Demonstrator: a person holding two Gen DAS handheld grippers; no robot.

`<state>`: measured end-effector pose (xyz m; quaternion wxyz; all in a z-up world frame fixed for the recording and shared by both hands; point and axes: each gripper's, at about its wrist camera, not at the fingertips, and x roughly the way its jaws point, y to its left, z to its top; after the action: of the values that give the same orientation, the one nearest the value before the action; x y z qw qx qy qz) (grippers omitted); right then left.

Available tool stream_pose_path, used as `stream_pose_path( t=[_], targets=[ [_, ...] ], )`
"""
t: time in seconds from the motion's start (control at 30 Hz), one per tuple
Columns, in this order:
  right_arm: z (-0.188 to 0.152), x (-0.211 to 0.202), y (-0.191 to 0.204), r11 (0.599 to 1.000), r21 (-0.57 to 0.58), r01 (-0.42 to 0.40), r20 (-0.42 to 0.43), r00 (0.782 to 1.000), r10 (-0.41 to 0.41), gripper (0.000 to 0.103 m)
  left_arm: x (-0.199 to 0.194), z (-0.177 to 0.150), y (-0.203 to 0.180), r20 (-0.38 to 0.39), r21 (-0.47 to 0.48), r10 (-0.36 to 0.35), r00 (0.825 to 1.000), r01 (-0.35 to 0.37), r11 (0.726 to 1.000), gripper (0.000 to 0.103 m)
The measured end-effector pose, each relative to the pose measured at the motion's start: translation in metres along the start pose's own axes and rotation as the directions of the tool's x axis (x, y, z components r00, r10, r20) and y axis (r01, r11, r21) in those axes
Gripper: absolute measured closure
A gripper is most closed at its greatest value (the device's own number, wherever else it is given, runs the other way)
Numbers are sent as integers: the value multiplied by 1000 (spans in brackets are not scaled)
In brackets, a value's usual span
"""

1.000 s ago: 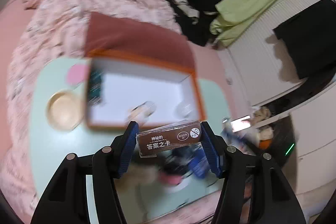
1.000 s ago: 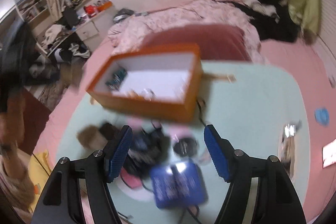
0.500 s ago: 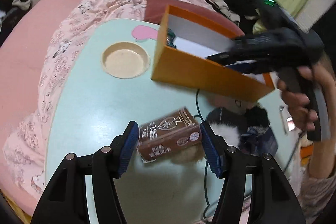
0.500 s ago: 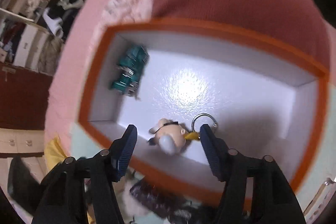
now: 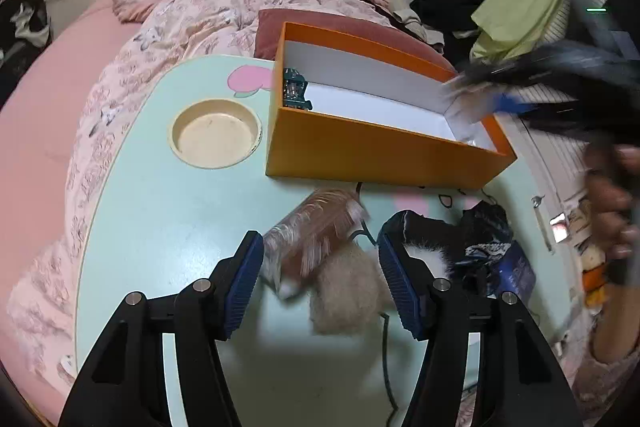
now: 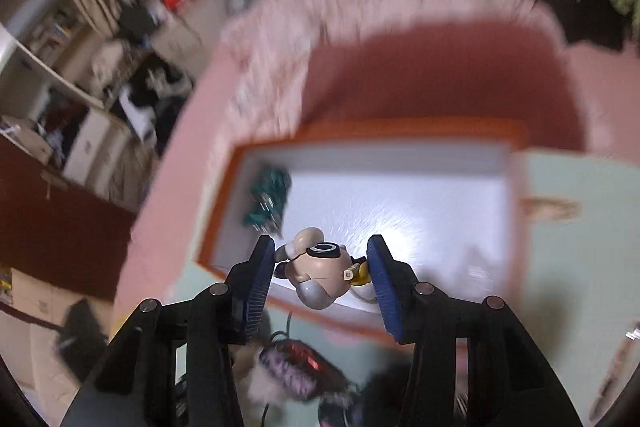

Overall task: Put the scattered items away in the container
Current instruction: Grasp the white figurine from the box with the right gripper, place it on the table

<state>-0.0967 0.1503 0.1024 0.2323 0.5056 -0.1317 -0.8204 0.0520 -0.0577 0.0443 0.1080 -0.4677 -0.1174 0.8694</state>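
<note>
An orange box [image 5: 372, 151] with a white inside stands on the mint table [image 5: 168, 227]; a teal item [image 5: 294, 91] lies in its left end. My left gripper [image 5: 320, 267] is open; a brown card box [image 5: 316, 235], blurred, lies loose between its fingers beside a beige fluffy item [image 5: 344, 291]. My right gripper [image 6: 322, 267] is shut on a beige round-headed figure [image 6: 320, 263] over the near rim of the orange box [image 6: 360, 311]. The right gripper [image 5: 500, 103] also shows blurred over the box's right end.
A round cup recess [image 5: 214, 133] is sunk in the table left of the box. Dark cloth and a blue item [image 5: 512, 267] lie at the right, with a black cable [image 5: 384, 347]. A pink bed and quilt [image 5: 168, 11] surround the table.
My left gripper let go of the brown card box, which now drops onto the table. My right gripper closed on the beige figure and lifted it from the box floor.
</note>
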Motion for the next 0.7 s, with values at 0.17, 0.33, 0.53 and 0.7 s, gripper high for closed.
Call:
stream_pose_path(
  t=[0.17,0.33,0.53,0.7],
  targets=[
    [-27,-120,-9,989,19,146,221,964,-147,56,4,2,-5,-9,13,-26,1000,26,1000,42],
    [-62,-172,-16,935,16,354,245,905,-347,56,4,5,-18,6,75,14,1000,-15,997,42],
    [-92,-167,-33,926,28,376,197,907,-374,56,3,6,-25,13,88,5,1000,-6,996,42],
    [-101,-152,-36,950,-2,312,176,935,-307,56,-13,9,-25,62,101,11,998,-17,995,42]
  ],
)
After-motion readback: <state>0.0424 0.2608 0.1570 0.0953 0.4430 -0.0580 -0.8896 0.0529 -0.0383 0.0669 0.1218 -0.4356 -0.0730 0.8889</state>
